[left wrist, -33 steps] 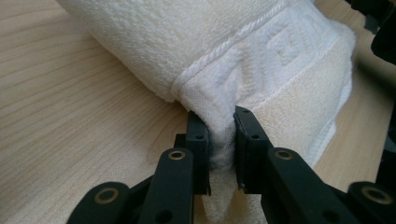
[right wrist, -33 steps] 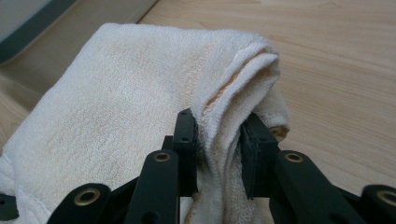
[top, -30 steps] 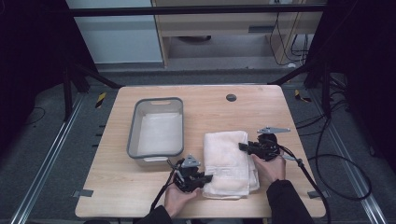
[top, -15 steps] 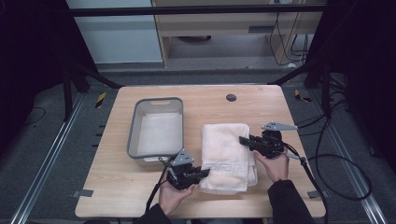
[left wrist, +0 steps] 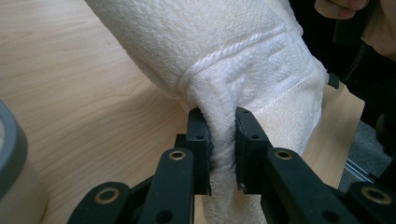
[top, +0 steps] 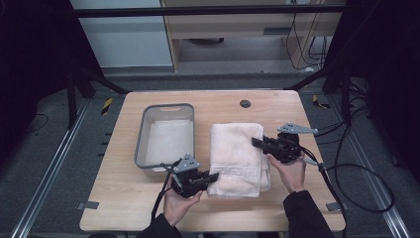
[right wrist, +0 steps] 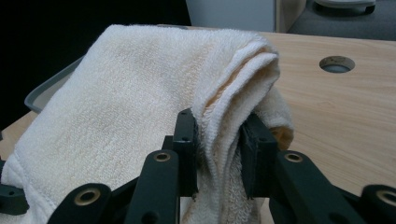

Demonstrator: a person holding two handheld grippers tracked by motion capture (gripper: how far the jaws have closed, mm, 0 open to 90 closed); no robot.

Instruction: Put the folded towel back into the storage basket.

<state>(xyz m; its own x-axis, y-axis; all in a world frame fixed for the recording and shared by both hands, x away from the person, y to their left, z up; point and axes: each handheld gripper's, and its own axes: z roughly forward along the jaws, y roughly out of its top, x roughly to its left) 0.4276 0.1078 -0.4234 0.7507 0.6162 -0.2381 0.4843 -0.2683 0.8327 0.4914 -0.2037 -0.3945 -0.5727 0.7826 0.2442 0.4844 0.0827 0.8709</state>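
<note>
High view: one folded white towel [top: 236,156] lies lengthwise front-to-back beside one grey bin [top: 166,136], both left gripper [top: 214,177] and right gripper [top: 254,142] pinching it

We cannot see how far the towel [left wrist: 219,60] runs between the jaws of the left gripper [left wrist: 219,140], since the pinched fold drops past the bottom edge of the left gripper view. Beside the towel there, a grey bin [left wrist: 11,154] is cut by the left edge and blurred. In the right gripper view, the right gripper [right wrist: 218,144] hides the towel's lower layers, and beyond the towel a dark region swallows the bin's far side.
</note>
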